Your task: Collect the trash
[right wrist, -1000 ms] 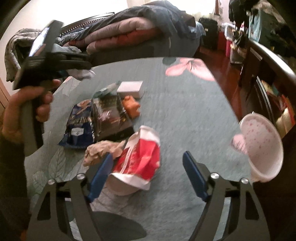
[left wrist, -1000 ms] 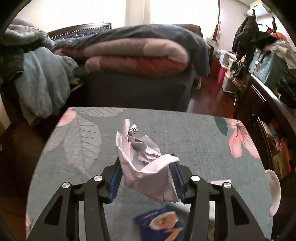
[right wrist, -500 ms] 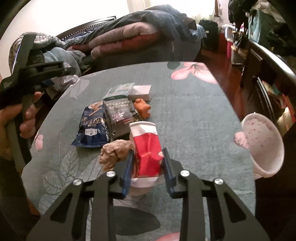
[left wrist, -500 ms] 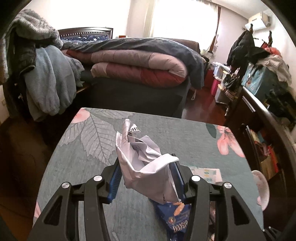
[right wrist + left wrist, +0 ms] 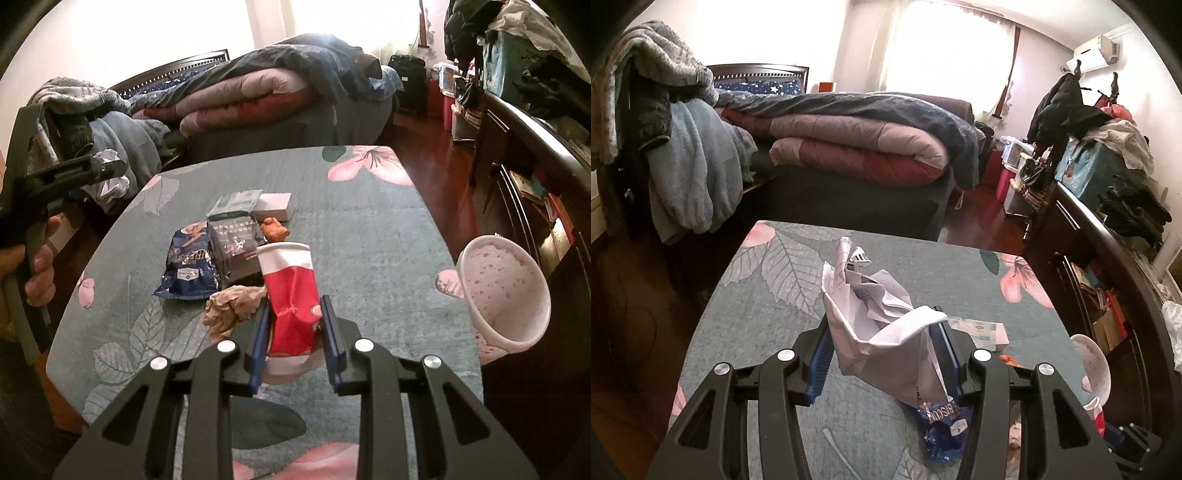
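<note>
Right claw (image 5: 293, 321) is clamped on a crushed red cup (image 5: 291, 295), just above the table (image 5: 369, 236). Left claw (image 5: 882, 341) grips crumpled paper (image 5: 875, 317), raised. Wrappers (image 5: 192, 267) lie ahead of the right claw. Pickup looks done; next, likely carry both to the bin (image 5: 506, 291) at right.

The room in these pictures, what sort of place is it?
Most likely a lived-in bedroom in a home. A bed piled with folded quilts stands behind the table, clothes hang on a rack, and an air conditioner sits high on the wall.
</note>
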The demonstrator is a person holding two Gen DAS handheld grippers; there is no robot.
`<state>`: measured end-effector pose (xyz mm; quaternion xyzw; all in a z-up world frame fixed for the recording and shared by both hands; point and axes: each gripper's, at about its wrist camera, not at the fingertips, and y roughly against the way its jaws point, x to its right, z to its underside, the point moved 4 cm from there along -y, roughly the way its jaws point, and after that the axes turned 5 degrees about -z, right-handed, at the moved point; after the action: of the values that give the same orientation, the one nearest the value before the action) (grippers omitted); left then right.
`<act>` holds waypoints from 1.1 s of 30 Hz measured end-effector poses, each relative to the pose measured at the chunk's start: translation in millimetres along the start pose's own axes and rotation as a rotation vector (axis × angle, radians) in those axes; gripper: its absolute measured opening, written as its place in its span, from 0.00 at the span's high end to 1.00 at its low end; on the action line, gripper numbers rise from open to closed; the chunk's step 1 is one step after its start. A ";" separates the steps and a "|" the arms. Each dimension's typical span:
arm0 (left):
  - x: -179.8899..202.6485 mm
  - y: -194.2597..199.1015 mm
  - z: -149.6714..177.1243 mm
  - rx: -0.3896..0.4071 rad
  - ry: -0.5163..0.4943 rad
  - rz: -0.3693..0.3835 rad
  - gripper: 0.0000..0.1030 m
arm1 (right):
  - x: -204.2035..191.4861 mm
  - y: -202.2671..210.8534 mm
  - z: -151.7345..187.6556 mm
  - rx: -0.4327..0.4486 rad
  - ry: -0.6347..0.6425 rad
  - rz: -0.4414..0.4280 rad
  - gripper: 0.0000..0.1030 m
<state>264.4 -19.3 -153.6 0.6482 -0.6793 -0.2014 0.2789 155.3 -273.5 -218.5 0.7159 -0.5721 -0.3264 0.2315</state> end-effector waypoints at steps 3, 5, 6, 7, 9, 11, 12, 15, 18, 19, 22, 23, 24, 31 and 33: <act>3.8 6.8 0.0 0.011 -0.008 0.012 0.51 | 0.6 4.3 -0.5 0.009 -0.005 -0.003 0.74; 7.8 11.4 -0.1 0.020 -0.019 0.018 0.51 | 1.6 6.5 -0.3 0.014 -0.008 -0.006 0.74; 9.4 13.2 0.1 0.022 -0.023 0.019 0.51 | 2.4 8.0 -0.1 0.018 -0.011 -0.007 0.74; 11.9 15.0 0.2 0.026 -0.028 0.021 0.51 | 2.6 8.8 0.0 0.021 -0.013 -0.009 0.74; 16.0 17.3 0.2 0.032 -0.036 0.025 0.51 | 4.3 10.7 0.7 0.025 -0.018 -0.013 0.74; 22.0 19.6 0.5 0.035 -0.046 0.035 0.51 | 7.0 13.0 1.3 0.031 -0.024 -0.014 0.74; 26.0 21.0 0.7 0.037 -0.050 0.041 0.51 | 8.7 14.4 1.6 0.033 -0.025 -0.013 0.74; 37.1 24.2 0.8 0.043 -0.067 0.058 0.51 | 13.0 18.2 2.1 0.041 -0.032 -0.012 0.74; 49.4 26.3 0.9 0.045 -0.082 0.079 0.51 | 19.4 23.3 2.5 0.051 -0.042 -0.009 0.74; 53.8 27.2 1.3 0.046 -0.089 0.084 0.51 | 21.9 25.0 2.7 0.055 -0.046 -0.007 0.74; 68.6 29.2 2.1 0.049 -0.109 0.105 0.51 | 30.8 29.4 3.9 0.064 -0.062 0.000 0.74; 74.4 29.6 1.8 0.050 -0.118 0.112 0.51 | 33.4 30.4 4.1 0.067 -0.067 0.003 0.74; 78.1 30.2 1.7 0.051 -0.122 0.118 0.51 | 36.5 31.8 4.5 0.070 -0.072 0.006 0.74; 114.3 30.1 2.1 0.056 -0.169 0.162 0.51 | 61.7 41.2 7.4 0.090 -0.114 0.027 0.74; 124.5 28.6 1.9 0.054 -0.182 0.178 0.51 | 68.9 42.8 7.7 0.095 -0.125 0.034 0.74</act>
<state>240.6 -140.8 -122.2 0.5718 -0.7617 -0.2154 0.2154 130.2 -350.2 -207.6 0.6947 -0.6121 -0.3389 0.1668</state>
